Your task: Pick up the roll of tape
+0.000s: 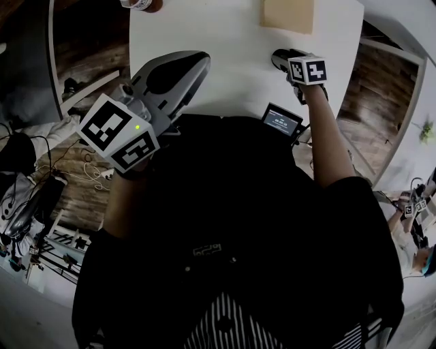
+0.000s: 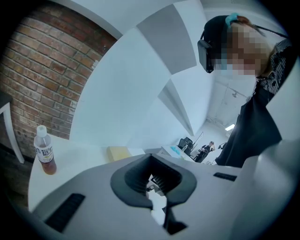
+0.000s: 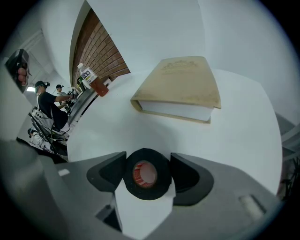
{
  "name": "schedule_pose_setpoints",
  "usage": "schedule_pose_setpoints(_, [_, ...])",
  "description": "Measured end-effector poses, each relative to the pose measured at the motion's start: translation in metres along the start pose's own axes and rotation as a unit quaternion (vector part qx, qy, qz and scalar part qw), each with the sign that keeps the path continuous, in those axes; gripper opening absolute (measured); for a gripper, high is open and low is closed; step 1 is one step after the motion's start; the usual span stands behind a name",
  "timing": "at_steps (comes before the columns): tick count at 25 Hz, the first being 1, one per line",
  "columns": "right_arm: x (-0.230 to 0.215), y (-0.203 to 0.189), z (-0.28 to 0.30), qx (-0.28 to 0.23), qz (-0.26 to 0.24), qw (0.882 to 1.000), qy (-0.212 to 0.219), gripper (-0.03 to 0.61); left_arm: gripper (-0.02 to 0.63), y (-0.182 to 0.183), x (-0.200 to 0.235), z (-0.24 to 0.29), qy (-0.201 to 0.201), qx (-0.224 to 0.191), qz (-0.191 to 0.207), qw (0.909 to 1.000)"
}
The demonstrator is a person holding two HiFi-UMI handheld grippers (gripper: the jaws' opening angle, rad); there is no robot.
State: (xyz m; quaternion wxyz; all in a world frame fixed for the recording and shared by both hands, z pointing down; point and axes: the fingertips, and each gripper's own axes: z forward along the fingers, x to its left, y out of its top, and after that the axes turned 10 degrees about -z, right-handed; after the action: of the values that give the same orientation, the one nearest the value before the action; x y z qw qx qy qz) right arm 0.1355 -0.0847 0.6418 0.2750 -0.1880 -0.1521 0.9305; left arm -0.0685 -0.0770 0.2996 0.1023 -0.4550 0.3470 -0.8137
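Observation:
A black roll of tape [image 3: 146, 190] with a red-printed core lies flat on the white table [image 3: 108, 126]. In the right gripper view it sits between the two dark pads of my right gripper [image 3: 147, 172], which press on its sides. In the head view the right gripper [image 1: 286, 60] points steeply down at the table's near right part and hides the roll. My left gripper [image 1: 196, 67] is held above the table's near left edge, its jaws together with nothing between them. In the left gripper view that gripper [image 2: 153, 163] points out across the table.
A tan book [image 3: 180, 89] lies on the table beyond the roll, also visible at the far edge [image 1: 287, 15]. A bottle of brown drink [image 3: 91, 80] stands at the far left corner [image 2: 44, 152]. A small screen device [image 1: 282, 123] hangs at the table's near edge. People stand in the background.

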Motion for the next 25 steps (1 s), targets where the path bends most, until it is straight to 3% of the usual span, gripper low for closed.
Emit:
schedule_pose_setpoints(11, [-0.004, 0.002, -0.001, 0.023, -0.060, 0.998, 0.026, 0.293, 0.008, -0.008, -0.014, -0.025, 0.029, -0.025, 0.001, 0.9993])
schedule_pose_setpoints(20, [0.000, 0.007, 0.017, -0.001, -0.046, 0.998, 0.034, 0.269, 0.008, -0.030, -0.036, -0.027, 0.022, -0.029, 0.012, 0.9993])
schedule_pose_setpoints(23, [-0.002, -0.003, 0.016, -0.010, 0.005, 0.998, 0.055, 0.205, 0.008, -0.036, -0.045, -0.027, 0.012, -0.026, 0.016, 0.9995])
schedule_pose_setpoints(25, [-0.005, -0.016, 0.012, -0.017, 0.044, 0.996, 0.071, 0.121, 0.008, -0.038, -0.045, -0.028, 0.009, -0.023, 0.022, 0.9995])
